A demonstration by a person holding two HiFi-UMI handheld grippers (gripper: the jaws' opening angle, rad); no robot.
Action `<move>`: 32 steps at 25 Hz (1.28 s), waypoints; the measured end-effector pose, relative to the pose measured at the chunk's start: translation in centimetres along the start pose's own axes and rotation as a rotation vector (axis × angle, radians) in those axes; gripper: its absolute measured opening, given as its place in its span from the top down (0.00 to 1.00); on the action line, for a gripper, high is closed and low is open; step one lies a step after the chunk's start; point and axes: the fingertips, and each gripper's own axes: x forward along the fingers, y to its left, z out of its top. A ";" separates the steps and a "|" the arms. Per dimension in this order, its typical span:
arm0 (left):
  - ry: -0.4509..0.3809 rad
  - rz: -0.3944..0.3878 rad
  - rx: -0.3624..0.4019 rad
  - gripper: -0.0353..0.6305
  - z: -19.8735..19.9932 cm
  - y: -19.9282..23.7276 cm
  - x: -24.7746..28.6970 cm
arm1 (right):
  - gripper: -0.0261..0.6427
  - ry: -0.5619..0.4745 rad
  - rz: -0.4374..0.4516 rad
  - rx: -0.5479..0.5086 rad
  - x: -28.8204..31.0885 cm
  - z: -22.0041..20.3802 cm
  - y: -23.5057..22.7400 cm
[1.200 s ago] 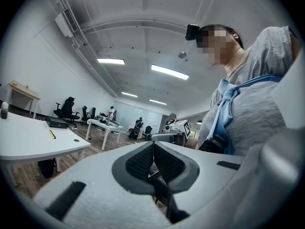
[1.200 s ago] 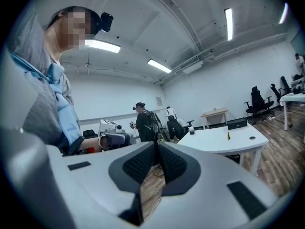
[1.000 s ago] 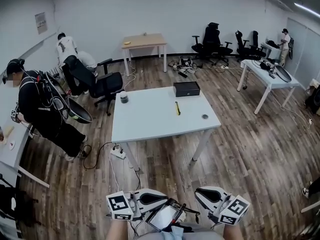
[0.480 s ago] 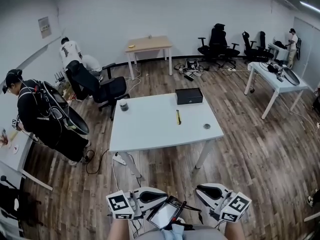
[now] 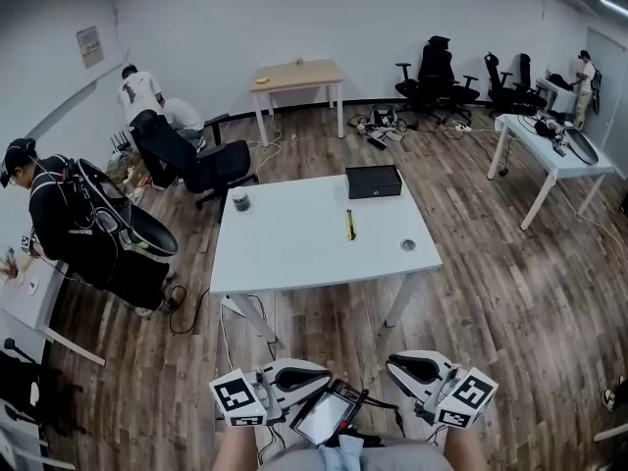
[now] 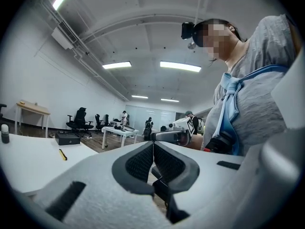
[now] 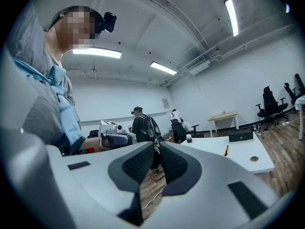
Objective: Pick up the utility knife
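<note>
- Yellow utility knife [image 5: 349,225] lies flat on the white table [image 5: 294,248], right of the table's middle, with its length pointing away from the camera. Nothing touches it.
- On the same table, a black box [image 5: 373,181] stands behind the knife near the far edge. A small round thing [image 5: 407,245] lies to its lower right, and a dark jar [image 5: 240,200] stands at the far left corner. All three are apart from the knife.
- Wooden floor [image 5: 471,292] lies between the table and the person who holds the grippers. A white power strip [image 5: 234,307] with cables lies under the near left corner of the table.
- Further out, at the left of the frame, a person in black [image 5: 64,219] stands near an office chair [image 5: 201,165]. A wooden table [image 5: 297,75] stands at the back wall.
- Left gripper [image 5: 324,373] and right gripper [image 5: 392,365] are at the bottom edge, close to the holder's body, level and turned toward each other. Both are well apart from the table.
- Each gripper has its two jaws together with nothing between them, as the left gripper view and the right gripper view both show.
</note>
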 end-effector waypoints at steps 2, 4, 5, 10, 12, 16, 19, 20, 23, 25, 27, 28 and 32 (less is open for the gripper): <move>-0.003 0.014 -0.002 0.92 0.0 0.5 -0.2 | 0.92 0.004 0.008 0.003 0.3 -0.2 -0.1; -0.006 0.026 -0.002 0.92 -0.1 0.9 -0.1 | 0.92 0.011 0.019 0.003 0.5 -0.3 -0.2; -0.009 0.031 0.001 0.92 0.0 1.1 0.0 | 0.92 0.015 0.024 0.003 0.6 -0.4 -0.3; -0.023 0.035 0.013 0.92 0.4 2.4 0.5 | 0.92 0.017 0.032 -0.004 1.4 -0.1 -1.1; -0.022 0.031 0.015 0.92 0.4 3.2 0.6 | 0.92 0.020 0.028 -0.005 1.8 -0.2 -1.8; -0.014 0.021 0.011 0.92 0.1 5.4 0.8 | 0.92 0.021 0.018 0.001 3.1 -0.3 -3.4; -0.010 0.014 0.011 0.92 0.5 7.3 0.7 | 0.92 0.023 0.011 0.006 4.6 0.1 -4.4; -0.013 0.012 0.014 0.92 0.7 7.9 0.7 | 0.92 0.021 0.012 0.007 5.0 0.3 -4.8; -0.028 0.016 0.021 0.92 1.3 10.2 0.4 | 0.92 0.022 0.011 -0.001 6.8 0.7 -6.1; -0.027 0.016 0.016 0.92 1.3 11.9 -0.1 | 0.92 0.021 0.006 0.003 8.3 0.8 -7.1; -0.024 0.015 0.009 0.92 1.3 13.7 -0.7 | 0.92 0.023 0.002 0.012 9.8 1.0 -8.1; -0.026 0.016 0.007 0.92 1.5 14.7 -0.9 | 0.92 0.027 0.002 0.012 10.7 1.1 -8.6; -0.039 0.019 0.016 0.92 2.9 18.7 -1.9 | 0.92 0.036 0.004 -0.001 14.2 2.1 -10.6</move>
